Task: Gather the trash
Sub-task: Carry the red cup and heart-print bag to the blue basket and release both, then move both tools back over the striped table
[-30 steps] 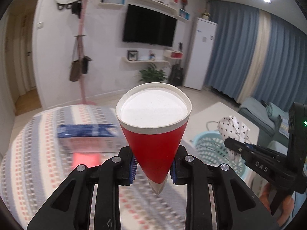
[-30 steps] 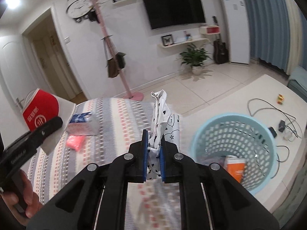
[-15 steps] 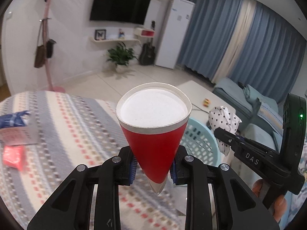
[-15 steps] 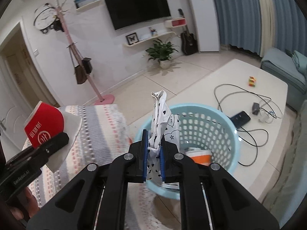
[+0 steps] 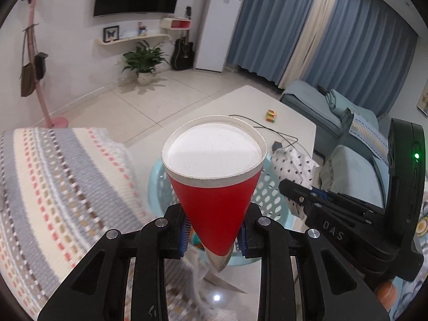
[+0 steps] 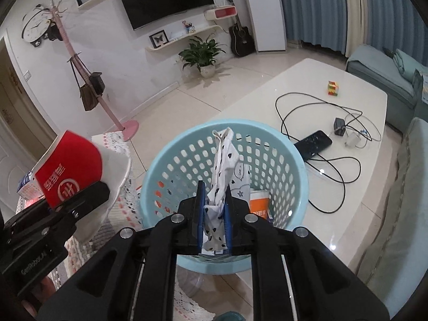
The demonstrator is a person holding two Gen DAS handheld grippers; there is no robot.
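Left gripper (image 5: 214, 234): jaws easing apart, red paper cup (image 5: 214, 187) squashed flat between blue pads, pads touching cup sides, white base facing camera. Cup sits above near rim of light blue basket (image 5: 270, 200).

Right gripper (image 6: 214, 211): jaws opening too, spotted white wrapper (image 6: 220, 176) between them, pads look to be touching it, top end sticking up. Wrapper hangs over basket mouth; orange-and-white carton (image 6: 258, 203) already inside.

Around: striped cloth (image 5: 53, 182) on left, white coffee table (image 6: 307, 85) under basket with black cable (image 6: 318, 133), phone (image 6: 313, 144), small coloured cube (image 6: 332, 87).
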